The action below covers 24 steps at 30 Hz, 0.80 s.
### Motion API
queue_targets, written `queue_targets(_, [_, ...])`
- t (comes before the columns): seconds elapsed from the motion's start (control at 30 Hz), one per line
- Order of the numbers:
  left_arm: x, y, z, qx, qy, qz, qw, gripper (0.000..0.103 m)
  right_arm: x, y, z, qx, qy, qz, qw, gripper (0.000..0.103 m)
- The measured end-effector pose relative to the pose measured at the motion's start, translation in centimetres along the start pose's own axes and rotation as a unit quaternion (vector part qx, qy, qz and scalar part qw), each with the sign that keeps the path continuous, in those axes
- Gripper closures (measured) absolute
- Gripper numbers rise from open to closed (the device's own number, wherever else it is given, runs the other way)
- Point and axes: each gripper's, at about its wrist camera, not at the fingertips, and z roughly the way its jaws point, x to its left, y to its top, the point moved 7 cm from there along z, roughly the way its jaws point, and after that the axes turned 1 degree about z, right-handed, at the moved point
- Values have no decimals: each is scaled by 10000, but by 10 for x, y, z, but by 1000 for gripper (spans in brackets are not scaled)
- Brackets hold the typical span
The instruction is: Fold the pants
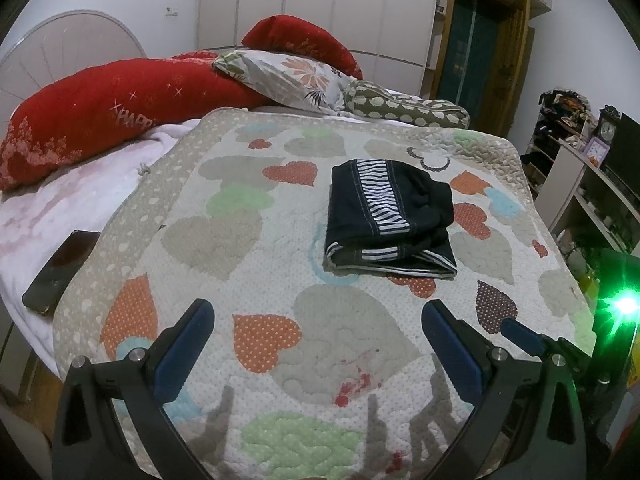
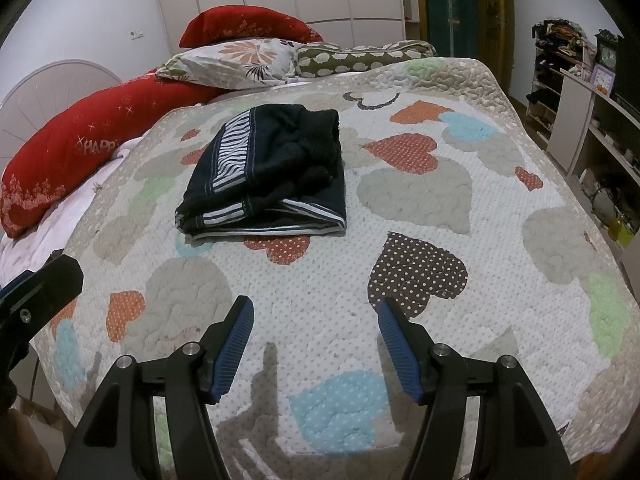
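Pants (image 1: 390, 220) lie on quilt (image 1: 280, 240), pillows (image 1: 100, 120) behind

Both wrist cams sit low at the foot end of the quilt (image 1: 256, 208), facing the red pillow (image 1: 100, 116) at the headboard. Left view looks from left of the folded pants (image 1: 390, 220), mid-range; right view from their right (image 2: 268, 176), slightly nearer. Shared: quilt (image 2: 440, 200), pants, red pillow (image 2: 80, 140), wardrobe, shelves. Each claw frames its own view's bottom edge.
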Motion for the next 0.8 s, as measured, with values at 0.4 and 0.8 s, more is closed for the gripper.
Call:
queue_targets(0.4, [1, -5, 3, 46, 10, -32, 10000, 0, 4, -2, 3, 28, 10, -46, 10000, 33])
queue_targets(0.8, [2, -8, 7, 151, -14, -84, 9999, 0, 6, -5, 4, 41, 19, -73, 10000, 33])
